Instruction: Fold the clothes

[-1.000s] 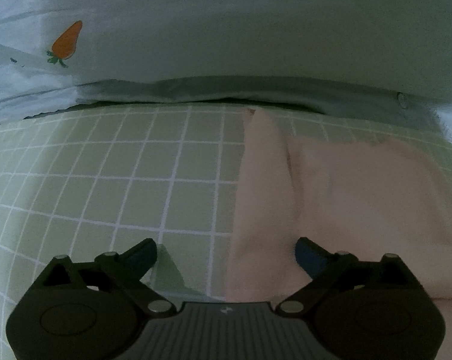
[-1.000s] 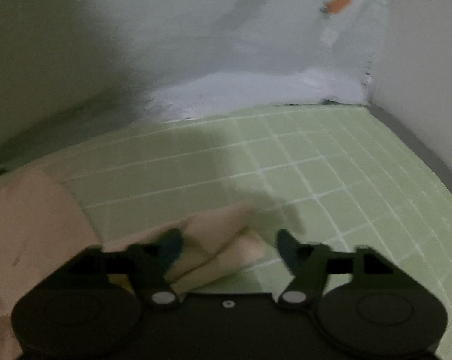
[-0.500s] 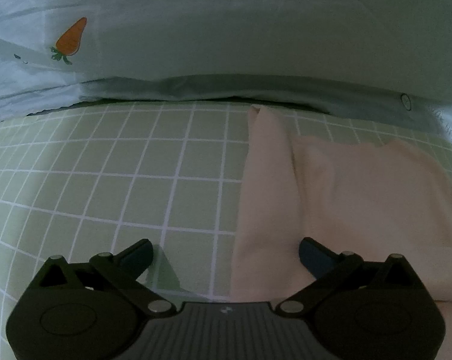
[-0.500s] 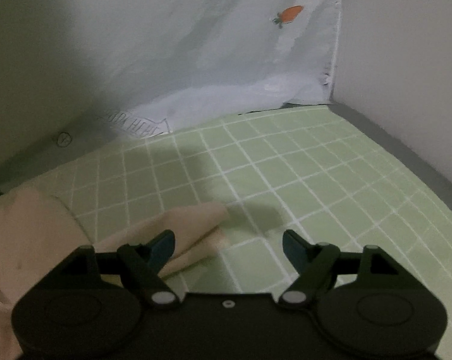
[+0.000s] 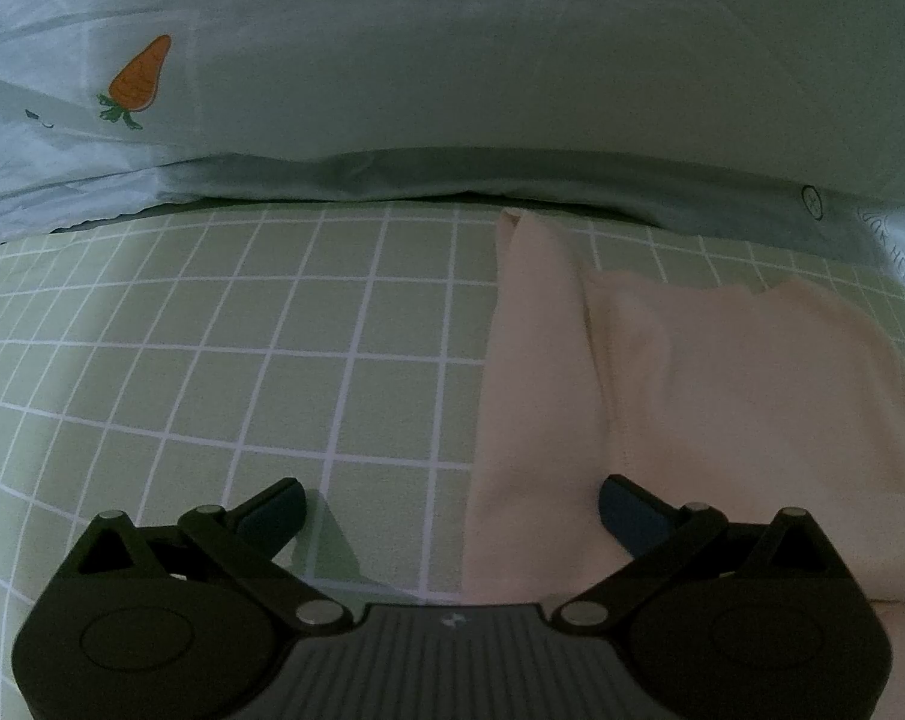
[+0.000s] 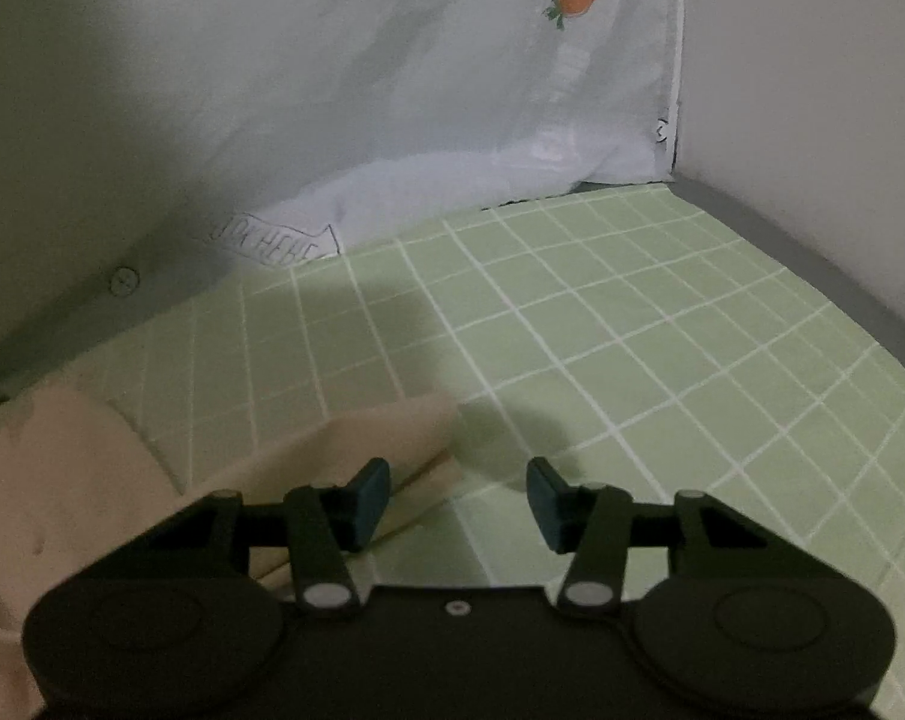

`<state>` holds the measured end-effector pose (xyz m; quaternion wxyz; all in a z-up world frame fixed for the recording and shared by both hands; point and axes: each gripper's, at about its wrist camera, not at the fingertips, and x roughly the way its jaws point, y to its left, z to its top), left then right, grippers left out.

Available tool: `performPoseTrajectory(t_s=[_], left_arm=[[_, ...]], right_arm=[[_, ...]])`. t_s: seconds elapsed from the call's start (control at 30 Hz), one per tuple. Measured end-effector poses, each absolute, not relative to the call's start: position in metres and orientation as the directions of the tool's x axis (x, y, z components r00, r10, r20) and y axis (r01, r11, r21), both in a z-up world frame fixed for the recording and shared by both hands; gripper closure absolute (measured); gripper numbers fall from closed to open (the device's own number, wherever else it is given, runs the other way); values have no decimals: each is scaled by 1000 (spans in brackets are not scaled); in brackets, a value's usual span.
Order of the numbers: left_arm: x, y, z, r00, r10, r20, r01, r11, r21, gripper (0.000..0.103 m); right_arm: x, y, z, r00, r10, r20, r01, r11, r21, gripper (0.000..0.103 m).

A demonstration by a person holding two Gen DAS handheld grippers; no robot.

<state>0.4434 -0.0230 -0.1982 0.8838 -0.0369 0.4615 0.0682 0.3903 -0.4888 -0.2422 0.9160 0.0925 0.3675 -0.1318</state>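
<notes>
Your left gripper [image 5: 452, 504] tilts down, jaws wide, straddling the pink garment's [image 5: 662, 396] left edge, gripping nothing. Your right gripper [image 6: 457, 501] is closing; sleeve tip [image 6: 392, 438] between jaws, untouched. Garment lies on green checked sheet [image 5: 212, 360] near the carrot-print pillow [image 5: 392, 60].

A bedroom — green checked bedsheet [image 5: 224, 372], carrot-print pillow [image 5: 452, 72] against the wall [image 6: 812, 90].

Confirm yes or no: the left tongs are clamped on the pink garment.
No. The left tongs stand wide open above the pink garment, whose edge lies between the pads untouched.
</notes>
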Motion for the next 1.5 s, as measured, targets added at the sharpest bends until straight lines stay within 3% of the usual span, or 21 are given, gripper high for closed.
performPoseTrajectory(t_s=[0.13, 0.27, 0.3, 0.57, 0.73, 0.9, 1.0, 1.1, 1.2, 1.3, 1.4, 1.43, 1.5], left_arm=[[443, -23, -198, 566, 87, -820, -155, 988, -2, 0], [445, -22, -198, 563, 86, -822, -155, 988, -3, 0], [446, -22, -198, 559, 84, -825, -154, 988, -4, 0], [435, -29, -159, 587, 124, -800, -160, 987, 36, 2], [401, -47, -130, 593, 84, -801, -130, 991, 7, 2], [357, -84, -135, 533, -34, -846, 2, 999, -39, 2], [333, -107, -138, 516, -61, -855, 91, 996, -16, 2], [319, -118, -139, 503, -81, -861, 135, 991, -15, 2], [313, -124, -140, 498, -80, -863, 159, 987, 0, 2], [314, -126, -139, 496, -76, -865, 168, 986, 9, 2], [311, -128, -138, 495, -70, -866, 169, 985, 17, 2], [311, -128, -138, 493, -69, -868, 168, 986, 18, 2], [310, -126, -138, 485, -65, -872, 165, 986, 18, 2]], right_arm=[[397, -487, -246, 690, -161, -706, 300, 951, 77, 57], [399, -489, -246, 702, -101, -705, 279, 950, 141, 92], [399, -488, -245, 703, -100, -704, 271, 953, 136, 94], [353, -484, -179, 750, -134, -648, 279, 952, 126, 96], [286, -485, -142, 784, -77, -616, 336, 887, 317, 96], [242, -483, -179, 641, -158, -751, 470, 855, 221, 96], [216, -493, -190, 660, -70, -748, 509, 774, 377, 96], [203, -491, -191, 691, -69, -720, 475, 794, 380, 96], [188, -499, -195, 740, -2, -673, 477, 707, 522, 96], [183, -504, -198, 748, -4, -663, 489, 679, 548, 96], [169, -519, -215, 797, 69, -600, 493, 499, 713, 96], [167, -522, -220, 788, 72, -612, 513, 473, 716, 96], [172, -515, -220, 725, 15, -688, 546, 596, 588, 96]])
